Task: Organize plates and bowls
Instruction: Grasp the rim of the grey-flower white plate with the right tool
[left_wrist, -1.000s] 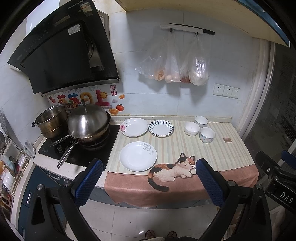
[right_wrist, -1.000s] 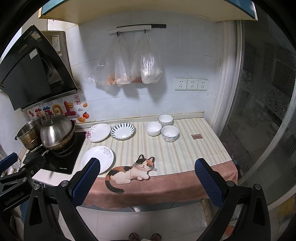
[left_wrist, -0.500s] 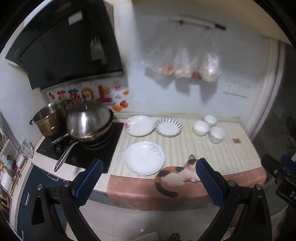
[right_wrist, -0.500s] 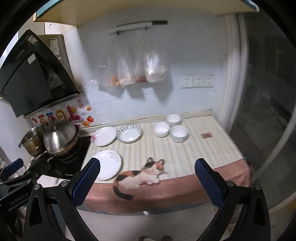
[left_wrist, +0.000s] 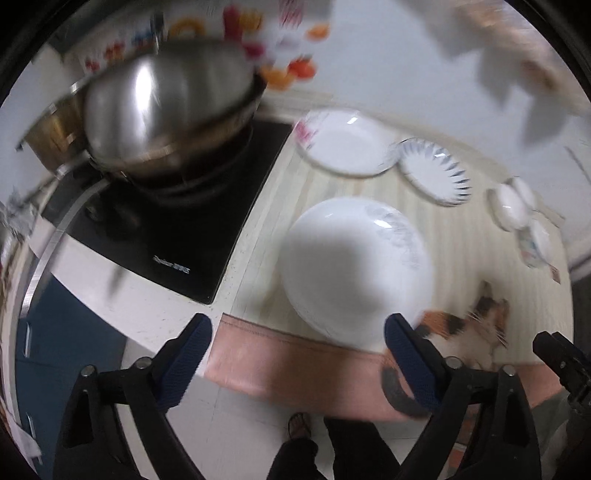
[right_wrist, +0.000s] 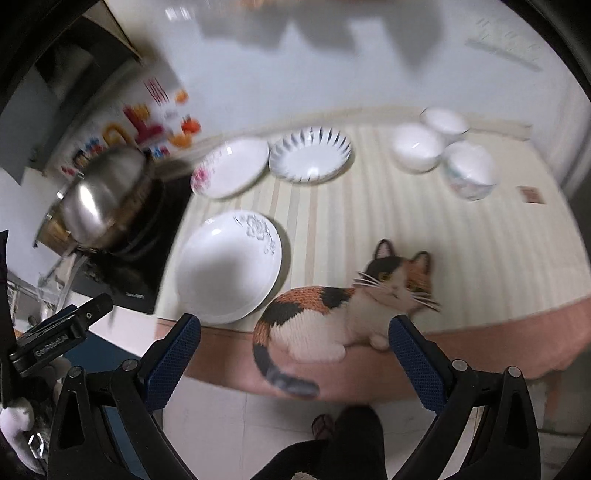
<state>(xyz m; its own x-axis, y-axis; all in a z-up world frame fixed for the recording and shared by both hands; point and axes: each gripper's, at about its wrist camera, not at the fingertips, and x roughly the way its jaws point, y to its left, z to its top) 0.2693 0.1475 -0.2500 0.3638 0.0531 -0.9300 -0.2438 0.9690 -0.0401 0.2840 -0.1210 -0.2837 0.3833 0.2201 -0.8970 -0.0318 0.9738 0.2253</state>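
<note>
A white plate with a grey flower (left_wrist: 354, 269) (right_wrist: 229, 266) lies near the counter's front edge. Behind it sit a pink-flowered plate (left_wrist: 343, 142) (right_wrist: 231, 171) and a blue-rayed plate (left_wrist: 436, 171) (right_wrist: 310, 153). Three white bowls (left_wrist: 521, 214) (right_wrist: 443, 151) cluster at the back right. My left gripper (left_wrist: 297, 332) hangs above the counter edge, just short of the near plate; its jaws are closing with nothing between them. My right gripper (right_wrist: 293, 330) stands open over the cat picture (right_wrist: 343, 306), empty.
A steel lidded pan (left_wrist: 166, 99) (right_wrist: 99, 199) sits on a black cooktop (left_wrist: 177, 221) at the left. A striped mat with a pink hem (right_wrist: 406, 236) covers the counter. A person's legs and sandalled foot (left_wrist: 301, 424) show on the tiled floor below.
Both grippers have dropped and tilted down toward the counter, so the plates and bowls loom much larger. The left gripper's jaws stand slightly narrower. No dish has moved.
</note>
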